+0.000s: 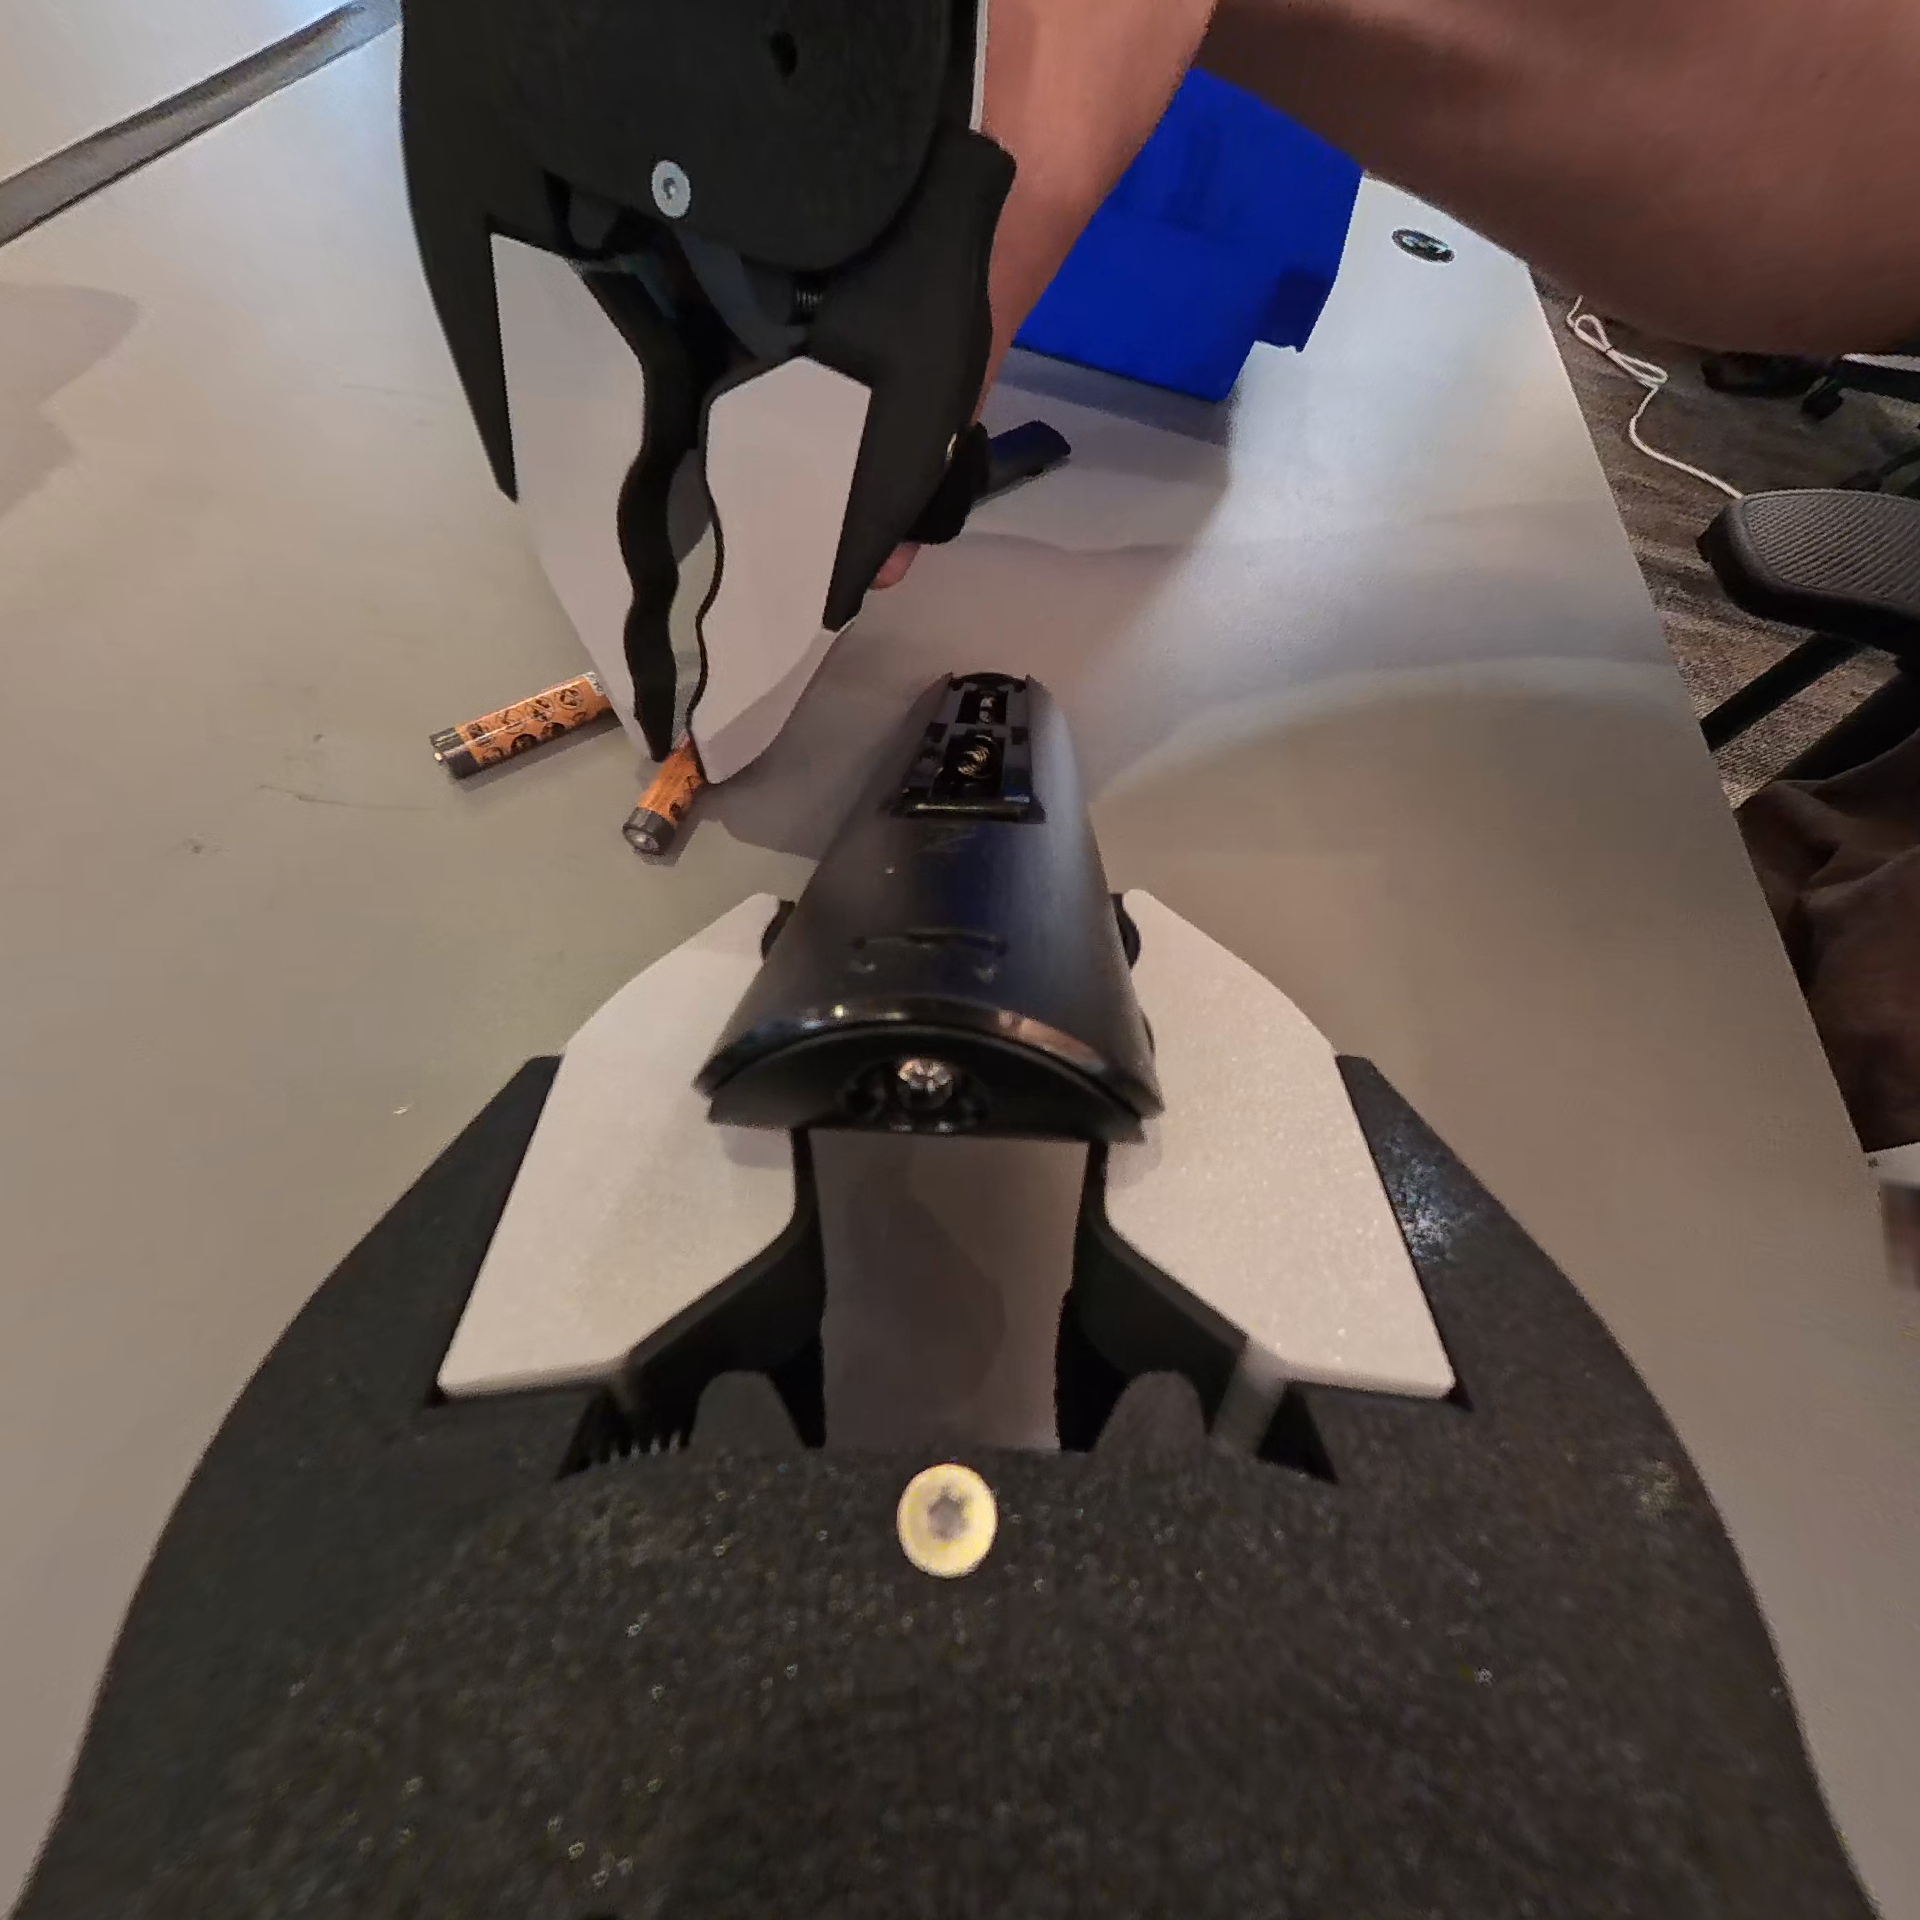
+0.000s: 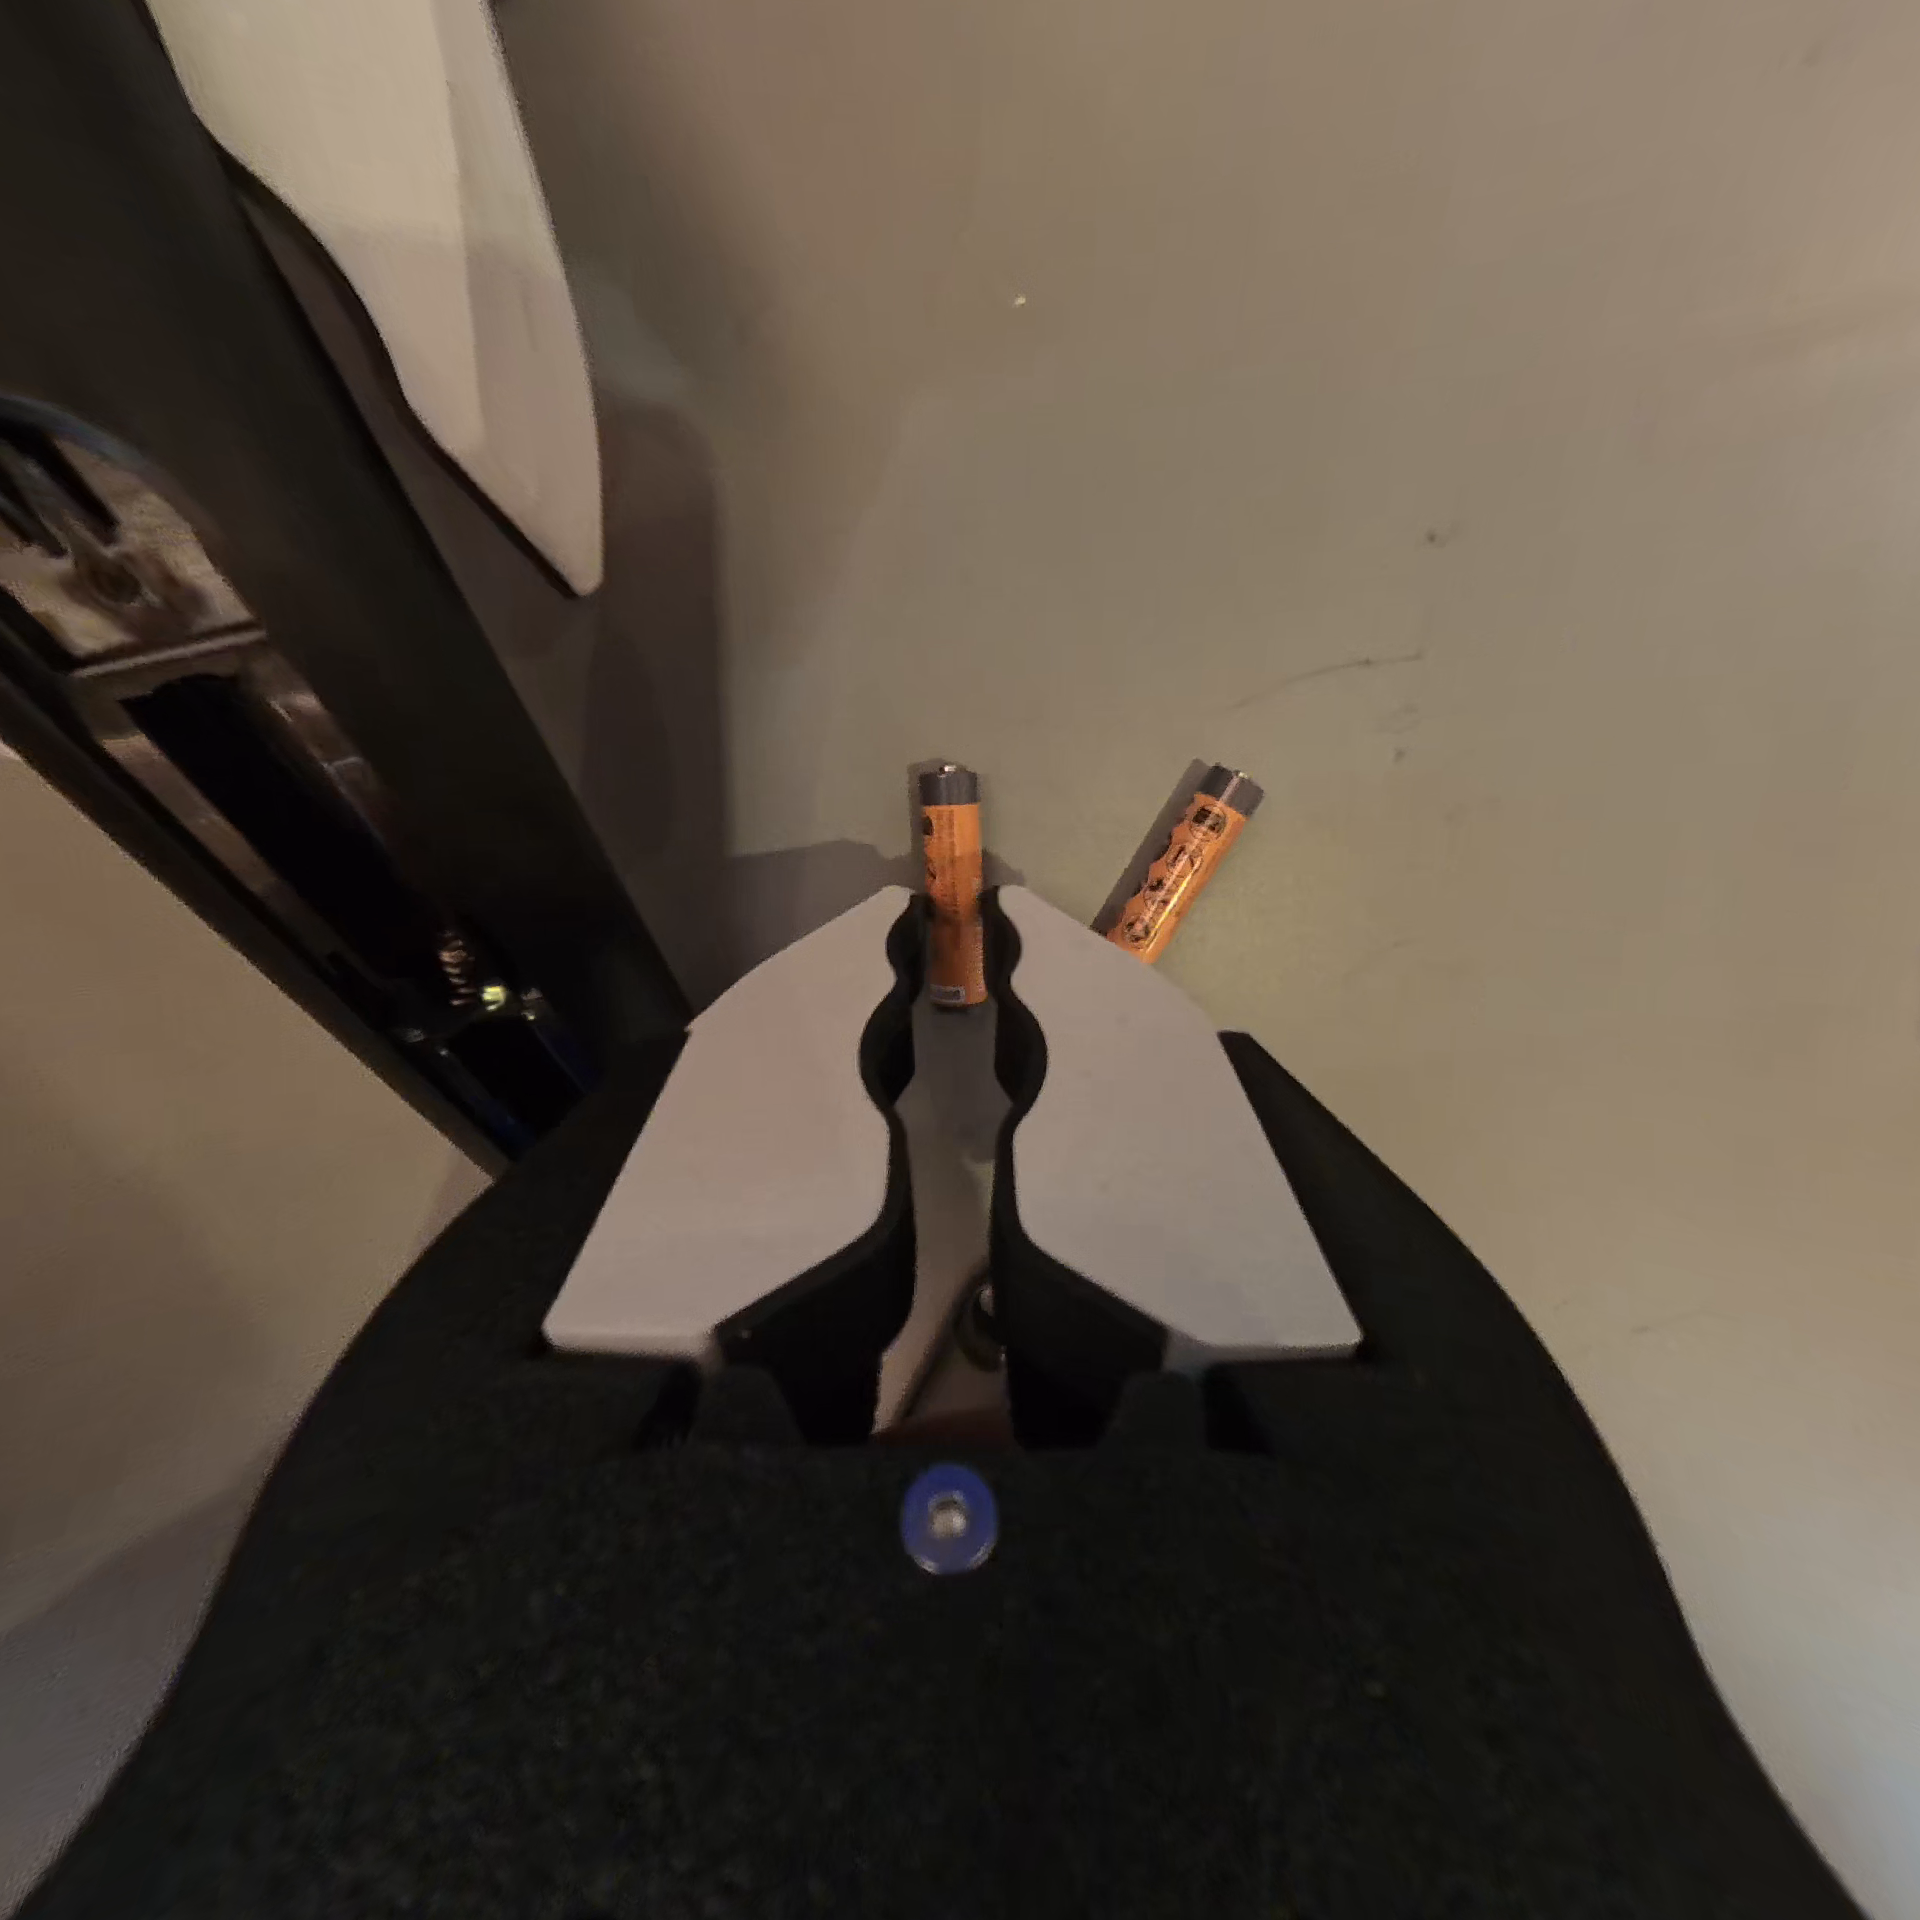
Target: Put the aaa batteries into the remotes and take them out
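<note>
Nearest the left wrist camera, the left hand-held gripper (image 1: 951, 997) is clamped on a black remote (image 1: 956, 914), its two fingers pressing the remote's sides close to the near end. That remote's long axis runs straight away from the camera, back side up, with the near end showing a small round lens and the far end showing the open battery compartment (image 1: 971, 753), where a spring is visible and no battery can be seen. Only this view shows the whole scene on the grey surface (image 1: 260, 520): the right hand-held gripper (image 1: 675, 743) comes down from above, tips at the surface, closed on an orange battery (image 1: 665, 795) that lies to the left of the remote's far end, its dark end pointing toward the camera. A second orange battery (image 1: 520, 725) lies just beyond it to the left, nearly crosswise in the picture. Farther back sit a blue bin (image 1: 1195, 260) and a small dark flat piece (image 1: 1023, 452), and a person's arm (image 1: 1507, 125) crosses the top. The right wrist view gives what the other cannot: the right hand-held gripper (image 2: 954, 914) has its fingers drawn together on the orange battery (image 2: 951, 883), whose long axis runs along the fingers and whose far end sticks out past the tips. The second orange battery (image 2: 1179, 868) lies just beside it on the right, slanting up and to the right. At the left edge the remote (image 2: 260, 779) appears close and blurred.
</note>
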A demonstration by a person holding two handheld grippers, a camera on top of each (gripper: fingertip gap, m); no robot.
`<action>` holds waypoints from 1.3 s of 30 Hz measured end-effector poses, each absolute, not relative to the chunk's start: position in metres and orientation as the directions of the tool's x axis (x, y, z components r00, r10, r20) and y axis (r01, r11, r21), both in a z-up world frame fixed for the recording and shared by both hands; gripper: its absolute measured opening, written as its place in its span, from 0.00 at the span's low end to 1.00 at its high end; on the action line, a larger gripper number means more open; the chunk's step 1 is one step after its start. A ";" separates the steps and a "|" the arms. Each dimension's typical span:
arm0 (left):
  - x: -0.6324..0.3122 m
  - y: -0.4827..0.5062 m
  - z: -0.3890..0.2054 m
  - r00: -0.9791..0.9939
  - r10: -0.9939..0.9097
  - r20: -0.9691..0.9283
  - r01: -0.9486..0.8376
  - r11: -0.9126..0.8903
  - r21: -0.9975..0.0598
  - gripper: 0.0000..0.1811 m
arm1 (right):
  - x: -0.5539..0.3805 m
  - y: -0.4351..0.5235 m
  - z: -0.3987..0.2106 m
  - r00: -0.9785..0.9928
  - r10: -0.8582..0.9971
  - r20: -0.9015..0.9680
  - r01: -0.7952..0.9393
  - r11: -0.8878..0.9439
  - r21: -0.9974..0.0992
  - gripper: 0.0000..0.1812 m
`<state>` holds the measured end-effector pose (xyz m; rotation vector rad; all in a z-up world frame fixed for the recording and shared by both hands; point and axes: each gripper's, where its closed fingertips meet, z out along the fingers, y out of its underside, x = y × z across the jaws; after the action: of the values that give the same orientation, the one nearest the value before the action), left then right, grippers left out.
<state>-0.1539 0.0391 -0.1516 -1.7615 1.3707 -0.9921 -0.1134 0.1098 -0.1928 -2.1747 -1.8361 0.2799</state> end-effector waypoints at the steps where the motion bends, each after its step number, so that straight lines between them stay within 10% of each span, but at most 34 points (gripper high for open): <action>1: -0.154 0.039 -0.152 0.153 -0.976 0.153 -0.455 -0.207 -0.866 0.31 | -0.114 0.109 -0.193 0.168 0.985 0.032 0.932 -0.148 -0.331 0.05; 9: -0.154 0.039 -0.152 0.152 -0.976 0.153 -0.455 -0.206 -0.866 0.31 | -0.114 0.107 -0.189 0.114 0.992 0.052 0.941 -0.090 -0.327 0.05; 21: -0.155 0.040 -0.150 0.155 -0.974 0.164 -0.441 -0.217 -0.871 0.31 | -0.135 0.076 -0.112 0.110 0.937 -0.332 0.456 -0.345 -0.821 0.04; 39: -0.155 0.041 -0.150 0.158 -0.972 0.176 -0.437 -0.228 -0.870 0.31 | -0.143 0.048 -0.136 0.072 0.912 -0.404 0.434 -0.394 -0.810 0.00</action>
<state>-0.1550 0.0409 -0.1498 -1.7667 1.3475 -1.0151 -0.1431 0.0482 -0.1360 -1.8698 -1.3313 1.2877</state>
